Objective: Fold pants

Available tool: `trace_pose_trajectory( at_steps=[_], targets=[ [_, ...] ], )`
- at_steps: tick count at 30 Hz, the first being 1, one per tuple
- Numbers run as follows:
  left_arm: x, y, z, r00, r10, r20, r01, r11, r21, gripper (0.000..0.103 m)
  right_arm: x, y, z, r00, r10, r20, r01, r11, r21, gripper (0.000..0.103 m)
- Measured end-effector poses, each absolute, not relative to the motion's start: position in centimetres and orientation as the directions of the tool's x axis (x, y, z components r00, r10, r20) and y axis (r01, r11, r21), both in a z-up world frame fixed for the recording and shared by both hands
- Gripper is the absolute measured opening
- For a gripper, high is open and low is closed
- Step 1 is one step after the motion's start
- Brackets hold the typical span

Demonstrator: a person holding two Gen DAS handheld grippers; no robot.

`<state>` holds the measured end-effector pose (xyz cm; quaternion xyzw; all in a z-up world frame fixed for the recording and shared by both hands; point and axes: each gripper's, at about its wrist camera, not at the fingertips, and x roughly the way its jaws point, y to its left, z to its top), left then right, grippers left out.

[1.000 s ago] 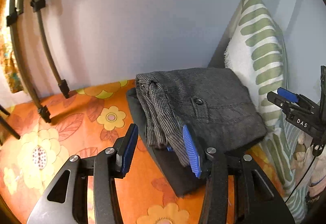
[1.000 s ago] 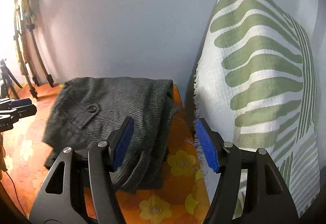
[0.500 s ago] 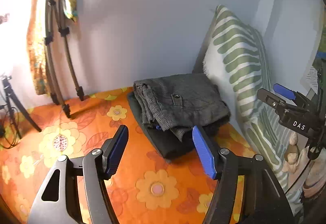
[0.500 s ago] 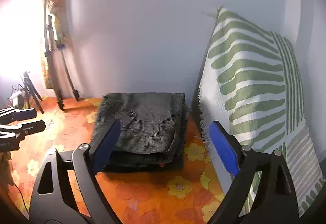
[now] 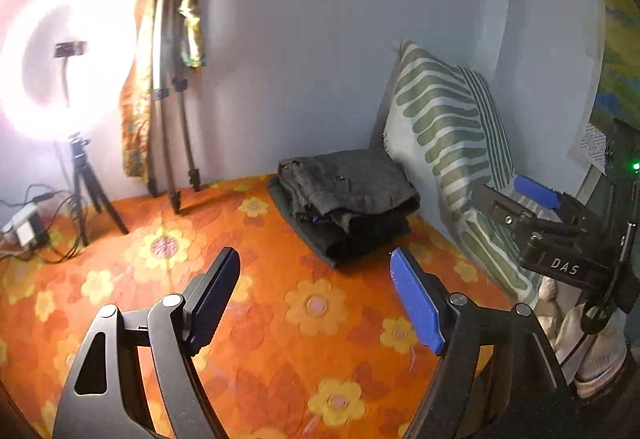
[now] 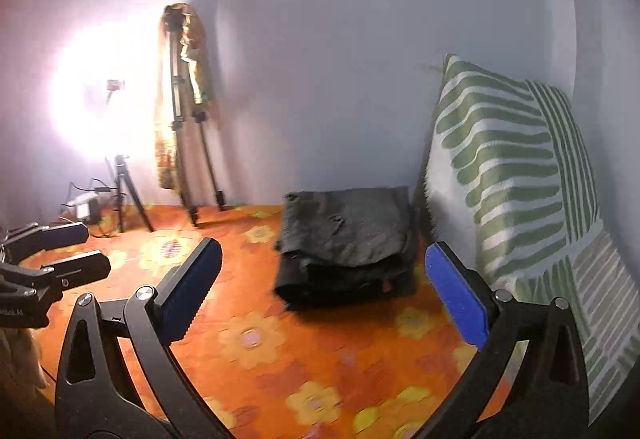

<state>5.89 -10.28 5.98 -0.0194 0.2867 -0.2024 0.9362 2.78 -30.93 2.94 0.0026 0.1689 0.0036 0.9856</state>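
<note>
The pants (image 5: 348, 195) lie folded on a darker folded pile at the far right of the orange flowered cover (image 5: 280, 319), just beside the striped pillow (image 5: 448, 127). The left gripper (image 5: 316, 291) and the right gripper (image 6: 320, 279) are both spread wide and hold nothing. I judge the top layer could slide off, because its left edge lies loose.

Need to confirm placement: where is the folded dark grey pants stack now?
In both wrist views, the folded dark grey pants stack lies on the orange floral bedspread, beside the green-striped white pillow.
</note>
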Motion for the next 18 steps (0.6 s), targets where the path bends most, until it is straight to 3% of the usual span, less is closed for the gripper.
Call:
trace_pose_trajectory(
  at_steps=[18],
  targets=[
    [0.9, -5.0, -0.8, 0.737, -0.272, -0.619, 0.256, 0.960, -0.117, 0.078, 0.2, -23.8, -3.9, 0.925, 0.051, -0.378, -0.049, 0.999, 0.015, 0.103]
  ],
)
